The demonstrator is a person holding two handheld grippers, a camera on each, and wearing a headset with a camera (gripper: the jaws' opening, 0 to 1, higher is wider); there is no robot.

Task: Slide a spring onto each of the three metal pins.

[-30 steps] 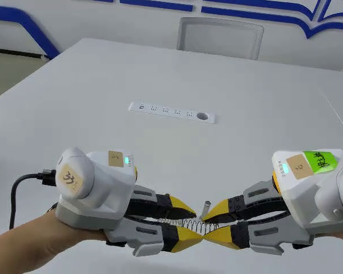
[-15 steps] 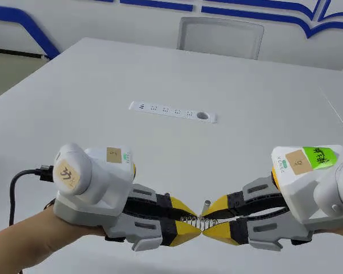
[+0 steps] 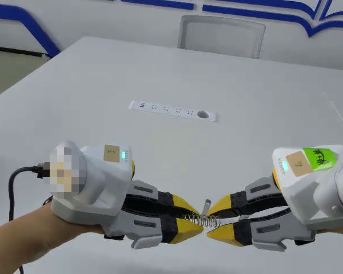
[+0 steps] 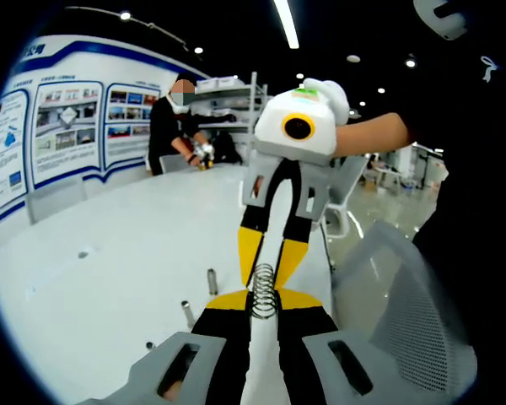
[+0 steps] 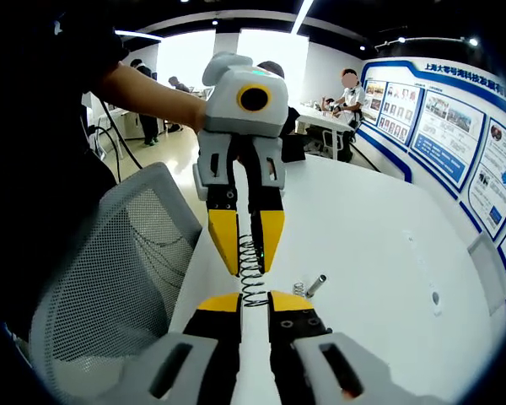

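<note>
Pinching the spring from both sides, we hold one end in the left gripper and the other in the right gripper. Each pair of jaws is narrowed onto the coil, and the yellow tips nearly meet. Just behind the spring a metal pin stands on the white table, leaning slightly. In the left gripper view we see two upright pins beside the jaws. A power strip lies well beyond.

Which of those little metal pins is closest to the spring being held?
The pin just left of the spring in the left gripper view. The next pin stands farther from it, further left.
</note>
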